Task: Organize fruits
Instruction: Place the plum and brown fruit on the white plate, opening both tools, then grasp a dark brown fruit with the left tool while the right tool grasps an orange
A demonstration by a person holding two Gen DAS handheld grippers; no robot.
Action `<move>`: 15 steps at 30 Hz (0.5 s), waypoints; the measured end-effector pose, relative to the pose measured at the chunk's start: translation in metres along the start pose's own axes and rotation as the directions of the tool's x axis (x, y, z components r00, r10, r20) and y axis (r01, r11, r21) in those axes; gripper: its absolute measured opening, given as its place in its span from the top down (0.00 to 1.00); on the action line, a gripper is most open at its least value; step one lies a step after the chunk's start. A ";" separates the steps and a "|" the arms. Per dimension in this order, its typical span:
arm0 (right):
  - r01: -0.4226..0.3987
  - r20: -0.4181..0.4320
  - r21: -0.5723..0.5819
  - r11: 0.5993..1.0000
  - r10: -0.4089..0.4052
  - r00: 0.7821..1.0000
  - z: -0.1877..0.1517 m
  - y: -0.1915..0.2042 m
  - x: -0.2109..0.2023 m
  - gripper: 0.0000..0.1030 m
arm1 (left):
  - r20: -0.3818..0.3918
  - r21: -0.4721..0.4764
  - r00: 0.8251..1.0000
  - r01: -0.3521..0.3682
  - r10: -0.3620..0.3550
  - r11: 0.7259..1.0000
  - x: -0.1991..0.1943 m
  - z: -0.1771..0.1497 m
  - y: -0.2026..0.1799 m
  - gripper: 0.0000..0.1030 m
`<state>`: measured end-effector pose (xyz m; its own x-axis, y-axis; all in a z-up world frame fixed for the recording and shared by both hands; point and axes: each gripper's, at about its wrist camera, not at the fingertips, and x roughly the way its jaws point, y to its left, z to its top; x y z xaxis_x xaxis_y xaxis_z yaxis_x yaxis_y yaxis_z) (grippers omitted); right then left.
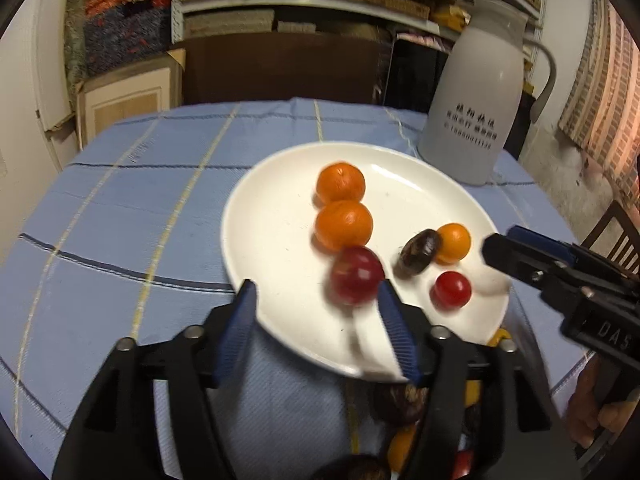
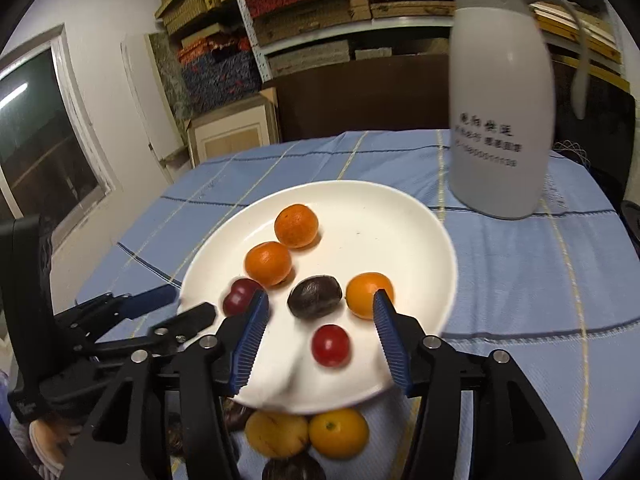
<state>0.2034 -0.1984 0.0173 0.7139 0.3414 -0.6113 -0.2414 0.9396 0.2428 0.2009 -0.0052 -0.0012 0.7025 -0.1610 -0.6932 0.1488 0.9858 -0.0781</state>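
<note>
Fruit sits on the plate (image 2: pixel 420 240), and more lies on the tabletop (image 2: pixel 520 280) just under its near rim. Both grippers, left (image 1: pixel 316 300) and right (image 2: pixel 320 312), have fingers apart, holding nothing. The round plum (image 1: pixel 356 274) may roll off if bumped.

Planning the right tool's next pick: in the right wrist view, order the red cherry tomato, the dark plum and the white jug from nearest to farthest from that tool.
1. Red cherry tomato, between the fingers.
2. Dark plum, mid-plate.
3. White jug, beyond the plate, right.
</note>
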 end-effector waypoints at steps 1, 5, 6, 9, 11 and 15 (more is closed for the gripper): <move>0.003 0.012 0.004 1.000 -0.003 1.000 -0.004 -0.004 -0.008 0.40 | 0.015 0.001 1.000 -0.008 0.008 1.000 -0.007 -0.003 0.002 0.30; 0.016 0.030 0.037 0.999 -0.018 0.999 -0.028 -0.016 -0.034 0.35 | 0.047 -0.026 0.998 -0.048 0.049 0.999 -0.035 -0.030 0.015 0.17; 0.021 0.028 0.044 0.999 -0.023 0.999 -0.034 -0.019 -0.037 0.35 | 0.036 -0.034 0.998 -0.047 0.048 0.998 -0.040 -0.039 0.018 0.17; 0.038 0.014 0.079 0.996 -0.039 0.999 -0.057 -0.030 -0.049 0.30 | 0.018 -0.044 0.998 -0.055 0.055 0.998 -0.054 -0.061 0.023 0.17; 0.046 0.010 0.112 0.993 -0.047 0.999 -0.067 -0.038 -0.057 0.28 | 0.019 -0.034 0.998 -0.055 0.056 0.998 -0.062 -0.073 0.022 0.17; 0.031 0.053 0.174 0.984 -0.040 0.998 -0.074 -0.051 -0.074 0.22 | 0.011 0.011 0.998 -0.058 0.058 0.998 -0.070 -0.093 0.013 0.15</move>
<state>0.1141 -0.2700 -0.0054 0.7570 0.3013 -0.5798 -0.1013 0.9307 0.3514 0.0895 0.0230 -0.0203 0.7173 -0.1040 -0.6890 0.1152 0.9929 -0.0299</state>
